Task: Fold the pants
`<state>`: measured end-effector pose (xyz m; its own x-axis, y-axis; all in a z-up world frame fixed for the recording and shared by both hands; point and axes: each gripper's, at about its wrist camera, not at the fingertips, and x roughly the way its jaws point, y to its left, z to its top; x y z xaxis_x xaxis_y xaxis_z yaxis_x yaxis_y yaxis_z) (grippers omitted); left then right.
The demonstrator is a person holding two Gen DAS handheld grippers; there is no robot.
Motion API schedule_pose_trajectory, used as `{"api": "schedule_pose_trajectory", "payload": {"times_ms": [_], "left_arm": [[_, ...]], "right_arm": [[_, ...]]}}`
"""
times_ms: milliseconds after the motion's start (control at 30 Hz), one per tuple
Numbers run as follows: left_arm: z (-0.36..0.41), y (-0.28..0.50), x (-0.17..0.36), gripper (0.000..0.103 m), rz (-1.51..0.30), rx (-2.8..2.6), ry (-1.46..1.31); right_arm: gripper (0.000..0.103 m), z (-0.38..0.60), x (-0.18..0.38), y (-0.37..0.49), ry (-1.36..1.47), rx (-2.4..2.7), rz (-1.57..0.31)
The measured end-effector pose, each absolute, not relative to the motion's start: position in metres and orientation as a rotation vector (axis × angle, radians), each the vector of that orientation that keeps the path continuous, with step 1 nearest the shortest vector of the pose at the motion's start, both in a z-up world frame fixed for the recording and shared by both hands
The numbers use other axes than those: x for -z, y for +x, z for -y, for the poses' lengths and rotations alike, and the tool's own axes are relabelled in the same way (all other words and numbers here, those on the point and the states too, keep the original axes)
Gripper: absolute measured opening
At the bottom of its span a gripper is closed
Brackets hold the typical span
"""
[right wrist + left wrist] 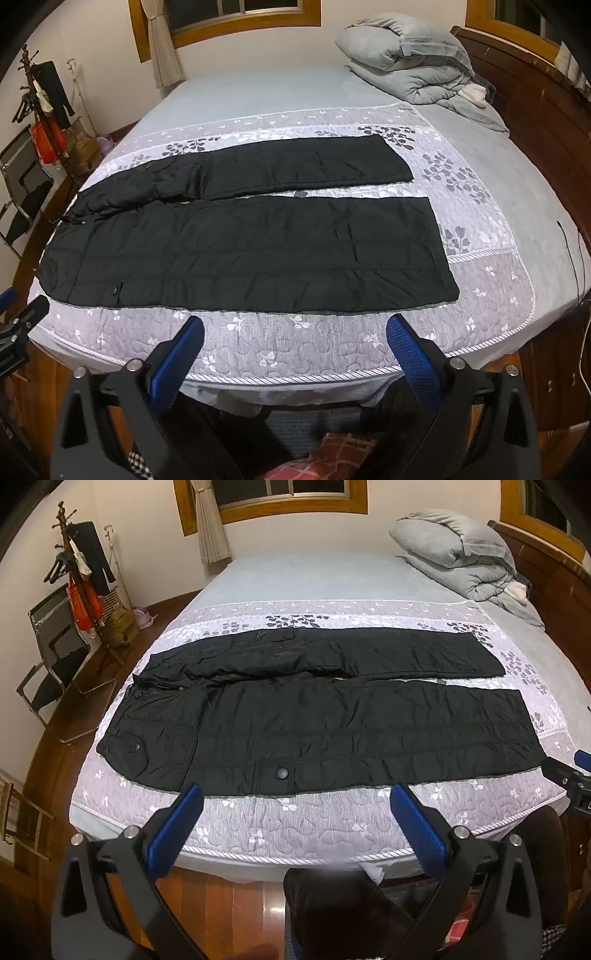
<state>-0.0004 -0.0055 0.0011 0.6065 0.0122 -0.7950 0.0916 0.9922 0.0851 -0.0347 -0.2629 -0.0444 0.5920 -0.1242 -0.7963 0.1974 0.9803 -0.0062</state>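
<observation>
Black padded pants point(314, 716) lie flat across the bed, waist to the left, both legs spread side by side toward the right; they also show in the right wrist view point(240, 240). My left gripper point(295, 797) is open and empty, held above the bed's near edge in front of the near leg's thigh. My right gripper point(295, 328) is open and empty, above the near edge in front of the near leg's lower part. The right gripper's tip shows at the right edge of the left wrist view point(569, 775); the left gripper shows at the left edge of the right wrist view point(18, 317).
The bed has a lilac floral quilt point(295, 827) over a pale sheet. A folded grey duvet point(454, 550) sits at the far right corner by a wooden headboard point(535, 110). A coat rack point(81, 576) and chair point(55, 657) stand left of the bed. Wooden floor point(229, 904) lies below me.
</observation>
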Motion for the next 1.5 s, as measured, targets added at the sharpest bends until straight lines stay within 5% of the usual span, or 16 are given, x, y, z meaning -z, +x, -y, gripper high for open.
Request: {"api": "schedule_pose_trajectory", "payload": {"times_ms": [1500], "left_arm": [[0.0037, -0.0007, 0.0056, 0.1, -0.924, 0.049, 0.129]], "right_arm": [[0.1, 0.2696, 0.0532, -0.0339, 0.102, 0.191, -0.94]]}}
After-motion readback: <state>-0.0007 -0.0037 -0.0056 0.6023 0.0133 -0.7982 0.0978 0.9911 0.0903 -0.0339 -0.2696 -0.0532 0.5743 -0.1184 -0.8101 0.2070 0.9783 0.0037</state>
